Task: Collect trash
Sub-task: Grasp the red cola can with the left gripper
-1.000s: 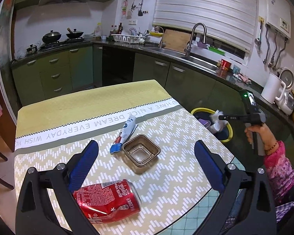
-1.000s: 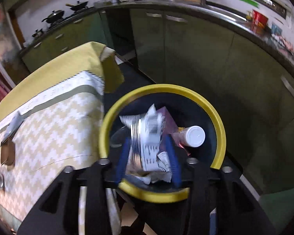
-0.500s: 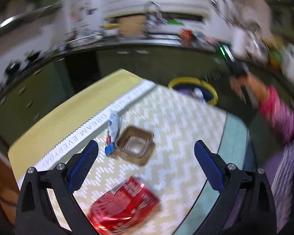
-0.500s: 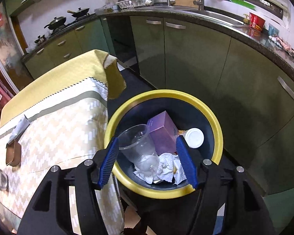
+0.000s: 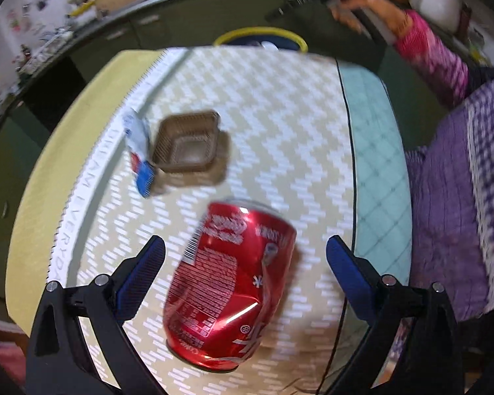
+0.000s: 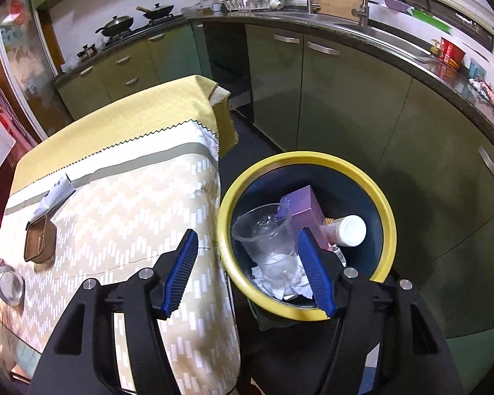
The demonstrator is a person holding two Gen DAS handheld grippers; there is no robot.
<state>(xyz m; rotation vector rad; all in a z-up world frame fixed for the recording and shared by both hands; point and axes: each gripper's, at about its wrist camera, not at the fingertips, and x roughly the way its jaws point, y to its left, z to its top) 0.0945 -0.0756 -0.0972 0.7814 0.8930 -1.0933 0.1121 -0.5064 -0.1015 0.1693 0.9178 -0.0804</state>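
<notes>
My left gripper [image 5: 243, 253] points steeply down over the table [image 5: 280, 125], jaws wide apart, with the dented red can [image 5: 230, 286] lying on its side between the blue pads [image 5: 141, 276] but touching neither. Can label: a barcode, fine white print and white script; the picture is blurred, brand not legible to me. Tablecloth border reads "DREAM EVERYDAY" in part. Beyond the can sit a brown plastic tray [image 5: 187, 141] and, just beside it, a flattened white-and-blue tube [image 5: 141, 154]; its print is unreadable. My right gripper [image 6: 247, 270] tilts down over the yellow-rimmed bin [image 6: 387, 227] beside the table; its jaws have just been opening and stand apart with nothing pressed between them. Right view alone shows the bin contents: a clear plastic cup [image 6: 266, 233], a purple box [image 6: 301, 204], a white-capped bottle [image 6: 349, 230], crumpled paper [image 6: 296, 283]. It also shows the can only as a silver end [image 6: 8, 284] at the left edge. Left view alone shows my right arm in a pink sleeve [image 5: 431, 52] reaching toward the bin rim [image 5: 260, 31]
</notes>
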